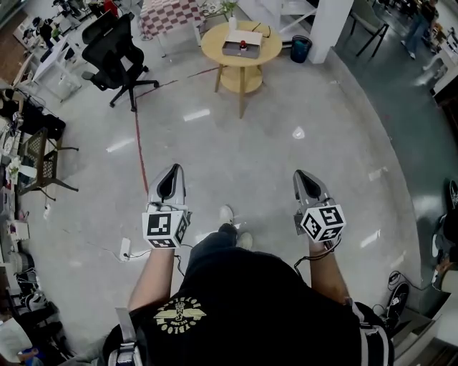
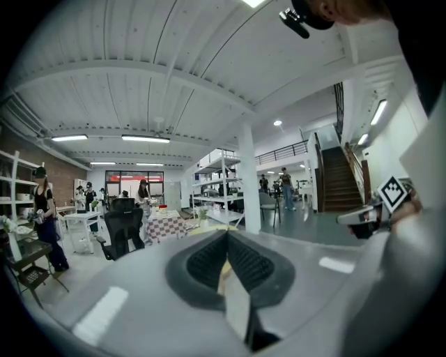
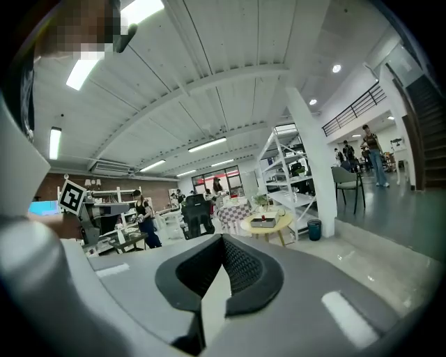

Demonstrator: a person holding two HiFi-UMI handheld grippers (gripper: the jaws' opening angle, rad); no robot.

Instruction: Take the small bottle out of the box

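Observation:
A grey box (image 1: 242, 47) sits on a round yellow table (image 1: 218, 43) far ahead of me across the floor, with a small red-topped thing (image 1: 243, 45) in it; the distance blurs what it is. The right gripper view shows the box (image 3: 264, 222) on the table (image 3: 275, 226) just past the jaw tips. My left gripper (image 1: 169, 176) and right gripper (image 1: 304, 176) are held side by side at waist height, both pointing toward the table, well short of it. In the left gripper view the left gripper (image 2: 226, 234) has its jaws together and empty. The right gripper (image 3: 223, 239) looks the same.
A black office chair (image 1: 114, 50) stands left of the table, with a checkered table (image 1: 169, 14) behind it. A blue bin (image 1: 300, 48) and a white pillar (image 1: 330, 18) are to the table's right. A red line (image 1: 140, 154) and a power strip (image 1: 125, 248) lie on the floor.

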